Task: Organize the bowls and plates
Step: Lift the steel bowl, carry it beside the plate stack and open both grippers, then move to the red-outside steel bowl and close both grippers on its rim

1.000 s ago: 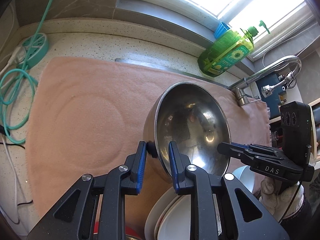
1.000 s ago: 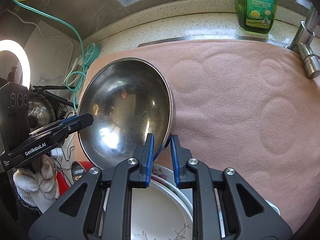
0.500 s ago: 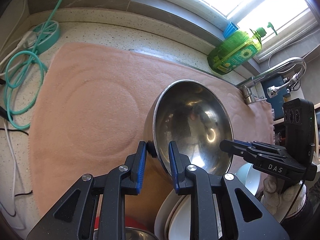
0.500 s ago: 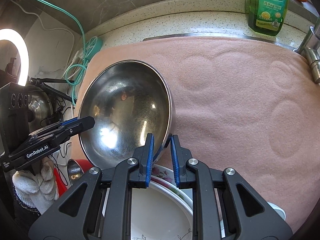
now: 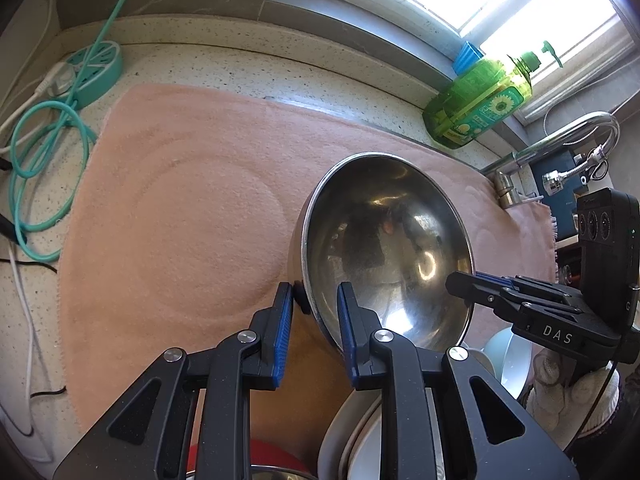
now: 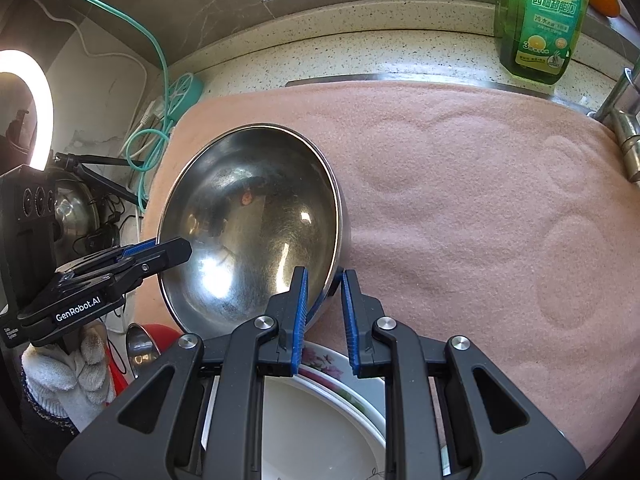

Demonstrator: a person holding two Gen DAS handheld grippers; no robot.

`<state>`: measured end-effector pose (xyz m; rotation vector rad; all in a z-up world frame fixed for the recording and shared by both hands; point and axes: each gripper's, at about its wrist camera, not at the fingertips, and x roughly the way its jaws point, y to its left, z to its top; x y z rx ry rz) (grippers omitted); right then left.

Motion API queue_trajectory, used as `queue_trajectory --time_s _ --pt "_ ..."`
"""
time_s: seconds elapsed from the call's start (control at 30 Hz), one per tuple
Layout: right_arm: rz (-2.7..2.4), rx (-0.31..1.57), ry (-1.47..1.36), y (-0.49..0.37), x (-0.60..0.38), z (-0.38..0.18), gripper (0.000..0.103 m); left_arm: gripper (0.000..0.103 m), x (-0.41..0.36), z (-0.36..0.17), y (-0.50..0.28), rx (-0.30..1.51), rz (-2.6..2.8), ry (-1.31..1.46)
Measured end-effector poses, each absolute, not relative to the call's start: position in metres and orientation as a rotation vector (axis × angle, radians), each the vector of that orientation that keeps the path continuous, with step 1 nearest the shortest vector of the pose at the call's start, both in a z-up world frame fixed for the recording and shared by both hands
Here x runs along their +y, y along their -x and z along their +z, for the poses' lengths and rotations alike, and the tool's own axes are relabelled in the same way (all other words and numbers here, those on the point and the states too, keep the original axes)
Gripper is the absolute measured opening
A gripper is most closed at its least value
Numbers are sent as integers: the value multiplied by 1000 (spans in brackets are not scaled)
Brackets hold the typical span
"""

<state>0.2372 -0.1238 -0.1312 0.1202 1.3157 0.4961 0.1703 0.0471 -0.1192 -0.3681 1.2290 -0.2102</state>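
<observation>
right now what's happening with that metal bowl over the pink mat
A person is holding one steel bowl with both handheld grippers. The left gripper is clamped on one side of its rim, and the right gripper is clamped on the opposite side. The bowl is tilted, with its opening facing the cameras, above the pink mat. White plates are stacked below, near the mat's front edge. The bowl has not been set down yet.

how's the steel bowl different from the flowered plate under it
The steel bowl is bare mirror-like metal; the flowered plate is white with a floral rim. The bowl is deep and tilted, pinched at its rim by the left gripper and right gripper; the plate is shallow and ungripped. Both are round.
</observation>
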Motion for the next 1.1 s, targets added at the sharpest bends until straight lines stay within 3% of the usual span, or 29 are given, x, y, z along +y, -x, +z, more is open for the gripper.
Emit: queue_trajectory --time_s 0.17,0.2,0.27,0.37,0.43,0.53,0.7,1.1 --pt "494 1311 -119 -239 -125 -128 20 21 50 -119 -170 1236 -222 381" --pt "488 1306 -116 -239 -125 -127 28 21 51 -119 -171 1238 -220 383" --pt "480 1287 -114 -239 -127 -122 53 21 52 -117 -171 1238 -216 379" --pt "473 1258 -100 -237 -130 -114 61 29 53 -112 -169 1225 -207 364" --pt "465 1241 -97 -236 -132 -108 63 40 57 -109 -168 1215 -204 364" --pt "461 1216 -115 -234 -138 -99 74 40 62 -104 -165 1204 -190 366" --pt "468 1173 -108 -226 -141 -83 78 51 72 -96 -155 1175 -171 370" --pt "549 1100 -102 -185 -128 -51 82 52 102 -70 -99 1076 -112 435"
